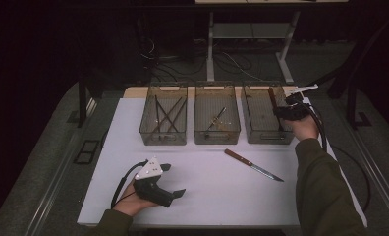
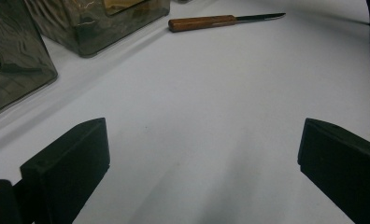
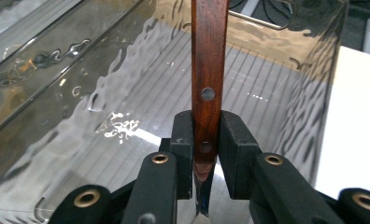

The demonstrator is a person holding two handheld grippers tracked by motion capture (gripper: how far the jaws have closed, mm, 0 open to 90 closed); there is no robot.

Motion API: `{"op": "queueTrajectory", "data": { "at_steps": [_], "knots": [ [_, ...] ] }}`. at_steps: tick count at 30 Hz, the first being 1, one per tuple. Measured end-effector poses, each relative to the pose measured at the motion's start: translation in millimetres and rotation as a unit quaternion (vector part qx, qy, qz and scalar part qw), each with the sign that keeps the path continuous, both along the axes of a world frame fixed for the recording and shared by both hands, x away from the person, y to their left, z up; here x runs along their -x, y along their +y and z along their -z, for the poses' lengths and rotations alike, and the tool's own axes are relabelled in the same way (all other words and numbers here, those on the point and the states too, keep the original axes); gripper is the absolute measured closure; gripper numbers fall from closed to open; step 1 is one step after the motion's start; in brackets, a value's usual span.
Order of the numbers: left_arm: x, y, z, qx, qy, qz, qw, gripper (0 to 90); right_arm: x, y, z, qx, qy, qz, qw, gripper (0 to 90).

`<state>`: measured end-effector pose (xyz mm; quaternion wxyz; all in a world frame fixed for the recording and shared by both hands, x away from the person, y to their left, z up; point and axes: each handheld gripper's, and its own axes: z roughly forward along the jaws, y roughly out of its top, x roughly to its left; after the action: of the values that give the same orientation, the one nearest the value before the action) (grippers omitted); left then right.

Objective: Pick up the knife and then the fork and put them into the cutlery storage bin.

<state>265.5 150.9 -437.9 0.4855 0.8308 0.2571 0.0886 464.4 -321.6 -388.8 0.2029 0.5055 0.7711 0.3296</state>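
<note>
The big white counter (image 1: 202, 182) filled most of the high view. At its far side stood three see-through bins in a row. The left bin (image 1: 163, 135) had a few long thin things lying crossed inside. The middle bin (image 1: 217, 133) held some small bits that were too dim to name. The right bin (image 1: 261, 132) was the one being worked in.

The person's right hand (image 1: 305, 129) was at the near right corner of the right bin. It held the right gripper (image 1: 288, 112), which reached over the bin. In the right gripper view, its fingers (image 3: 181, 140) were squeezed tight on the brown wooden handle of a knife (image 3: 206, 88). The handle stuck up past the fingers, with two round rivets in it. A bit of the blade showed below the fingers. The ribbed floor of the bin was behind the knife, so the knife was inside the right bin.

The person's left hand (image 1: 133, 196) rested low on the near left part of the counter. It held the left gripper (image 1: 175, 179). Its fingers (image 2: 71, 163) were spread wide, with nothing but bare counter between them.

A second knife (image 1: 253, 165) lay flat on the counter, just in front of the right bin. It had a brown handle and a thin blade that pointed to the right.
</note>
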Motion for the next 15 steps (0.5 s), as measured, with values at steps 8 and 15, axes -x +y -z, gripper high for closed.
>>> {"op": "queueTrajectory", "data": {
  "at_steps": [8,15],
  "knots": [
    [0.1,0.3,-0.1,0.001,-0.001,0.0,1.0,1.2,-0.9,4.0,1.6,-0.005,0.002,0.005,1.0,59.1],
    [0.2,0.1,-0.3,-0.001,-0.001,0.0,1.0,1.2,9.5,-1.1,-5.8,-0.037,-0.008,0.004,0.9993,50.2]
  ]
}}
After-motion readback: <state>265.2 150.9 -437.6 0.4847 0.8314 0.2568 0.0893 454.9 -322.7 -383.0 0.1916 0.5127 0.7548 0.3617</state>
